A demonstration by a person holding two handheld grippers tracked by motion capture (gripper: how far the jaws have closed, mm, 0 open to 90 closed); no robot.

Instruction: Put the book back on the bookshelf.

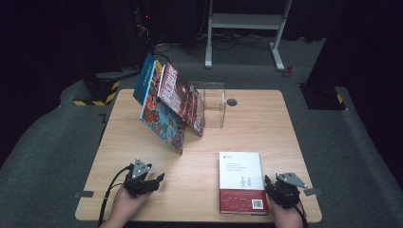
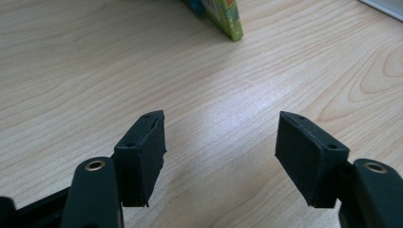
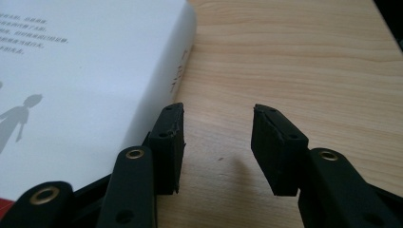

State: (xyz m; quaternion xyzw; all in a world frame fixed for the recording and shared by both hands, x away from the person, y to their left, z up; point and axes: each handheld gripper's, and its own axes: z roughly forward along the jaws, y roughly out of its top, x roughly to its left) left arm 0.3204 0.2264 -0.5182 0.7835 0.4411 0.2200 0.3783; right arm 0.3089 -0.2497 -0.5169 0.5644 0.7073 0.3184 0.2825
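A white book (image 1: 241, 176) with a red band along its near edge lies flat at the table's front right; its cover and spine (image 3: 85, 85) show in the right gripper view. My right gripper (image 1: 268, 183) is low beside the book's right side. It stands open (image 3: 217, 124), bare wood between its jaws, and its left jaw is close to the spine. My left gripper (image 1: 159, 179) hovers at the front left, well apart from the book. It too is open (image 2: 221, 129), over bare table.
Several colourful books (image 1: 168, 109) lean to the right against a clear plastic stand (image 1: 215, 102) at the back of the wooden table (image 1: 266, 128). A green corner of one book (image 2: 228, 16) is ahead of my left gripper. A dark round grommet (image 1: 231, 102) sits beside the stand.
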